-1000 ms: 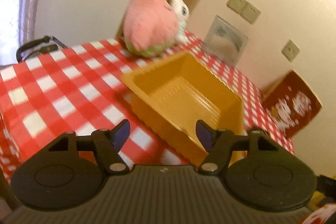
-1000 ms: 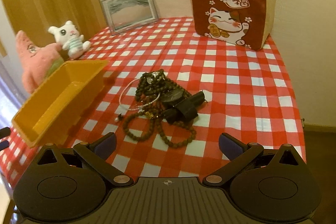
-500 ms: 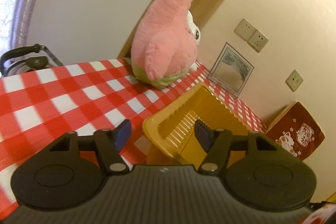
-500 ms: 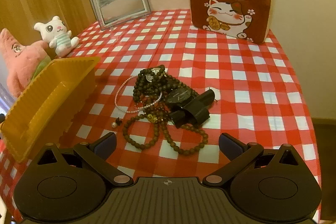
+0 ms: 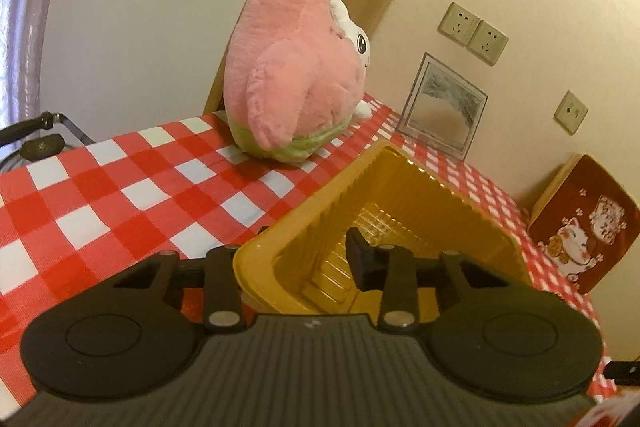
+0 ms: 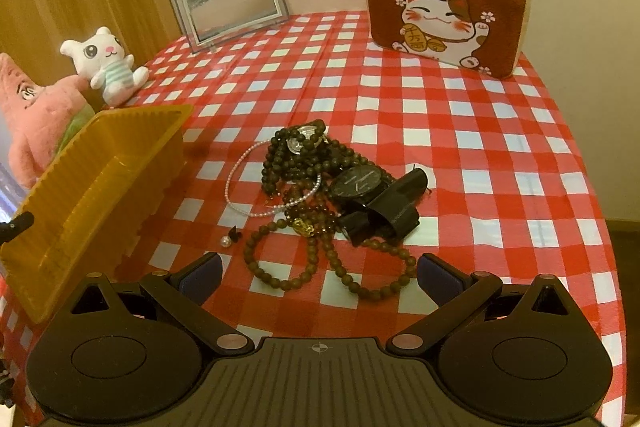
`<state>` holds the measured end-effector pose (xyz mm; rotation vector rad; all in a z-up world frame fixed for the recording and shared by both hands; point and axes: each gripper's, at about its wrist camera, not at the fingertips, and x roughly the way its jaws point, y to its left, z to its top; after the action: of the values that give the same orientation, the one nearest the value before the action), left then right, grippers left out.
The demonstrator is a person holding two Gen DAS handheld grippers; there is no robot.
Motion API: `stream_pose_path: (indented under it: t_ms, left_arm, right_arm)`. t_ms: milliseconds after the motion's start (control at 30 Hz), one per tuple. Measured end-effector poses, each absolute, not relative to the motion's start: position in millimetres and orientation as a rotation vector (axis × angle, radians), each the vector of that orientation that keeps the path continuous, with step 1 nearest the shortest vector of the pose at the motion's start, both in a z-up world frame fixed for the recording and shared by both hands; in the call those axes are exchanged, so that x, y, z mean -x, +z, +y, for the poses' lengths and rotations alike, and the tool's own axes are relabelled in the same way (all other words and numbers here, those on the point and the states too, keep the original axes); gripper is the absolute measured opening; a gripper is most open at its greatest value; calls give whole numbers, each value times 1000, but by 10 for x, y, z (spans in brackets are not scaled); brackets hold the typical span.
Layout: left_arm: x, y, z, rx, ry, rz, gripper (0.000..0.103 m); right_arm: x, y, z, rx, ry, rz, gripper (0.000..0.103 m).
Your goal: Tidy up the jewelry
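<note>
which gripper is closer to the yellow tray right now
Left. The left gripper straddles the near wall of the yellow tray, one finger inside it, jaws just closing. The right gripper hangs open over the beaded jewelry pile, with the tray off to its left.

The left finger of the left gripper [image 5: 304,259] is hidden behind the near wall of the yellow tray [image 5: 280,247], so its contact with that wall cannot be confirmed. The white plush [image 5: 352,39] is mostly hidden behind the pink plush [image 5: 292,67]. In the right wrist view, the picture's left edge cuts off the pink plush and the tray's near corner.
</note>
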<state>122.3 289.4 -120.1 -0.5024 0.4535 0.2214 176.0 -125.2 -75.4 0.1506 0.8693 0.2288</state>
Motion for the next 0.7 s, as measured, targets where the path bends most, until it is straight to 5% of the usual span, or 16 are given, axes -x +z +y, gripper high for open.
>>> stream_pose_path:
  t_ms: [67,367,700]
  left_arm:
    - [-1236,-1202,2881,487,223,460,20]
    - [-1186,-1066,2653,355,248,396,17]
    - [-1236,-953,2441,276,247,363,17]
  right_arm:
    - [-1768,-753,-1232,-148,230,868,103]
    - [-1769,-733,-1088,-100,277,825,102]
    - [-1854,-812,-691,0,431,775,59]
